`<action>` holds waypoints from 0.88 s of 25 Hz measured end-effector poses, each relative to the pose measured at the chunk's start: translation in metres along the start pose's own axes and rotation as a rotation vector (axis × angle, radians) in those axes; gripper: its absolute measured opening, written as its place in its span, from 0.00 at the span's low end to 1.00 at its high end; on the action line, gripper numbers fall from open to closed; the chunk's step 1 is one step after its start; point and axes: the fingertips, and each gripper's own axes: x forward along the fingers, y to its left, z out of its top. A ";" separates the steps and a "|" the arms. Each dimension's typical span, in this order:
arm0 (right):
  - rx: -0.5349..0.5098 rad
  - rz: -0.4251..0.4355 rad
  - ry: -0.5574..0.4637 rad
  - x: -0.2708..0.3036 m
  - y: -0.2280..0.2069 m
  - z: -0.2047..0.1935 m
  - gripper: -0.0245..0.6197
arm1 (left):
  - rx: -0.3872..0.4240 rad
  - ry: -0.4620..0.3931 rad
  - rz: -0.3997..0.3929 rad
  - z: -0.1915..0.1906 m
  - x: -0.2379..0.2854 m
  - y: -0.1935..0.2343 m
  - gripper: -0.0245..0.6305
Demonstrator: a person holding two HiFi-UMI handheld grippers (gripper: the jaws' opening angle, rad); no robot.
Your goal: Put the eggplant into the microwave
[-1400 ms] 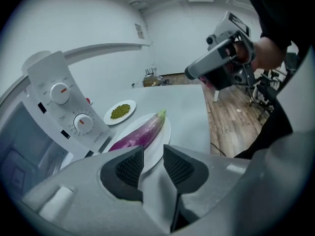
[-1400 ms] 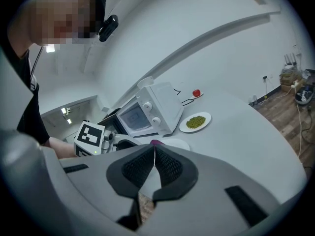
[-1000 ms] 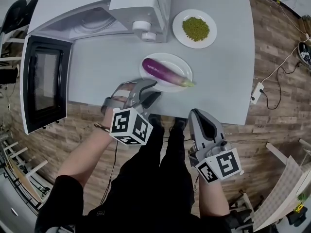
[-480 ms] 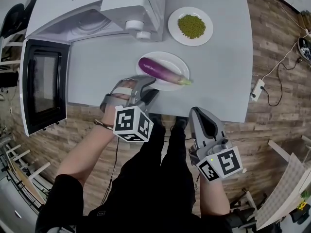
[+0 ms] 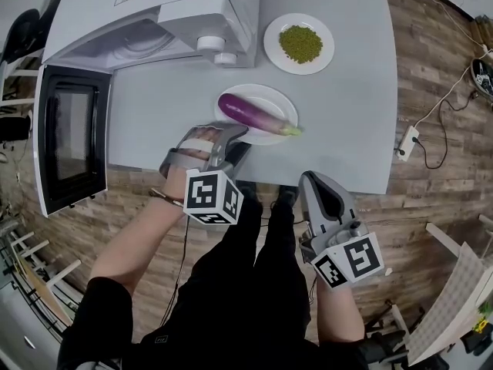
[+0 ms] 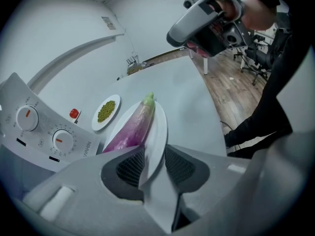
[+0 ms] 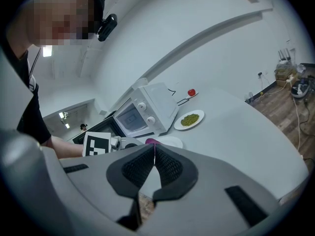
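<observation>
1. The left tool point(image 5: 233, 135) has eased forward to the near-left rim of the plate point(image 5: 275, 96). Its own view shows that rim pinched between the pads, so it is clenched on the plate, not on the vegetable.
2. The eggplant point(image 5: 248, 112) lies along that plate on the surface point(image 5: 347, 114), just near of the microwave point(image 5: 154, 14); neither has shifted.
3. The microwave door point(image 5: 69, 141) stands swung open at the left.
4. The right tool point(image 5: 320, 195) hangs off the near edge, pads pressed together, holding nothing.
5. Plate and eggplant will likely travel together, and a level lift should stop the eggplant rolling.
</observation>
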 end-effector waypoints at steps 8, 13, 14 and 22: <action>0.006 0.009 0.006 0.002 0.001 -0.001 0.06 | 0.062 0.008 -0.041 0.002 0.002 -0.004 0.21; 0.007 0.013 0.010 0.003 0.002 -0.001 0.06 | 0.075 0.011 -0.089 0.002 0.002 -0.007 0.18; 0.008 0.014 0.010 0.003 0.002 -0.001 0.06 | 0.089 0.017 -0.095 0.002 0.003 -0.008 0.17; 0.008 0.015 0.016 0.000 0.002 -0.003 0.06 | 0.184 0.055 -0.056 0.003 0.002 -0.013 0.14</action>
